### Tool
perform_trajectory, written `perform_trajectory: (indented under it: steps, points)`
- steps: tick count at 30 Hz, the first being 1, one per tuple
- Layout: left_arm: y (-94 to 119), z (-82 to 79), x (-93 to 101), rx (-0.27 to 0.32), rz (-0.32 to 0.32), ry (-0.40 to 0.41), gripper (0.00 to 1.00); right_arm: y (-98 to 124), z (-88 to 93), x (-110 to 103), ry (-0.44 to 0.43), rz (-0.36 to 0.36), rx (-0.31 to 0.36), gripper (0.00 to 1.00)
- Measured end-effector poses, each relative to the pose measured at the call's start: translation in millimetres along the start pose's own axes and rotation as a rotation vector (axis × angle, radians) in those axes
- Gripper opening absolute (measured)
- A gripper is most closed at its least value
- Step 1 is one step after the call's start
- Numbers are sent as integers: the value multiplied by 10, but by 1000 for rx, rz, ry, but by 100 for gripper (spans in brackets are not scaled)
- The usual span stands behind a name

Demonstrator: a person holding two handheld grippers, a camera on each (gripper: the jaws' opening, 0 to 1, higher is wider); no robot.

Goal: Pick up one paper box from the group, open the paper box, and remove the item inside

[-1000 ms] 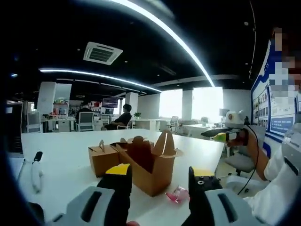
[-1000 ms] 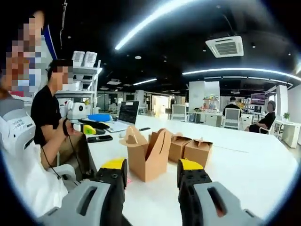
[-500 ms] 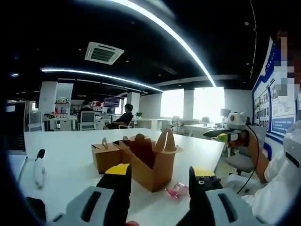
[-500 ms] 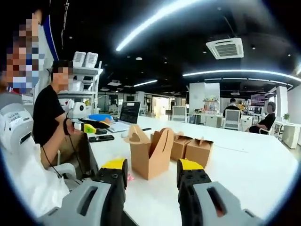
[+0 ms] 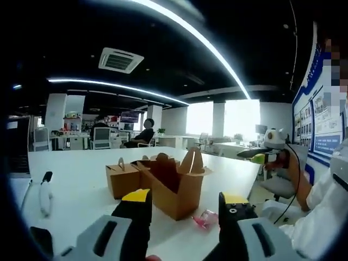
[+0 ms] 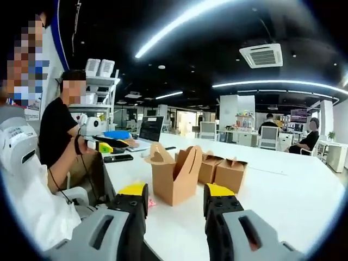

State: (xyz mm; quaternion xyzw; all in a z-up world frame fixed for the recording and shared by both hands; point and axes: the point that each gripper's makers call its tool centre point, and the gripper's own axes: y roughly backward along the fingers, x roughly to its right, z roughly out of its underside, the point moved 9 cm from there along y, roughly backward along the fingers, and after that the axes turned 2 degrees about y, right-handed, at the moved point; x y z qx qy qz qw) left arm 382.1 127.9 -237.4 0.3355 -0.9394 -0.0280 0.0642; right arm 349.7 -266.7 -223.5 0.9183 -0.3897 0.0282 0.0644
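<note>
Almost nothing is changing over the last second: both views are drifting only slightly, and the boxes are sitting in the same arrangement as before. The left gripper (image 5: 184, 202) and the right gripper (image 6: 172, 194) are both hanging back from the boxes with jaws standing wide apart, carrying nothing.

The open brown paper box with upright handle flaps (image 5: 175, 187) is standing on the white tabletop (image 5: 76, 179), nearest of the group — flaps raised, interior exposed. In the right gripper view the same open box (image 6: 173, 179) is showing ahead, between the jaws. Just beside its base a small pink translucent item (image 5: 205, 221) is lying on the tabletop, apart from the box wall. Judgement: this looks like the removed content, so the task is probably at or near its end; the steadiness of the grippers fits that reading.

Behind the open box, two closed brown paper boxes (image 6: 220, 173) are sitting close together, apparently untouched.

Surroundings: a white marker pen (image 5: 42, 197) is lying well to the side; a seated person in a black shirt (image 6: 62, 136) is working at the tabletop's far end, near a laptop (image 6: 147, 132) and a dark phone (image 6: 118, 159). Nothing is standing between the grippers and the open box.
</note>
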Motion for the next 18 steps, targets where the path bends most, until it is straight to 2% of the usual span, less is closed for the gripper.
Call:
perform_trajectory:
  steps: [18]
  points:
    - [-5,-5,34,5,-2,8,49,28,-14,-19,4,-1,-1,41]
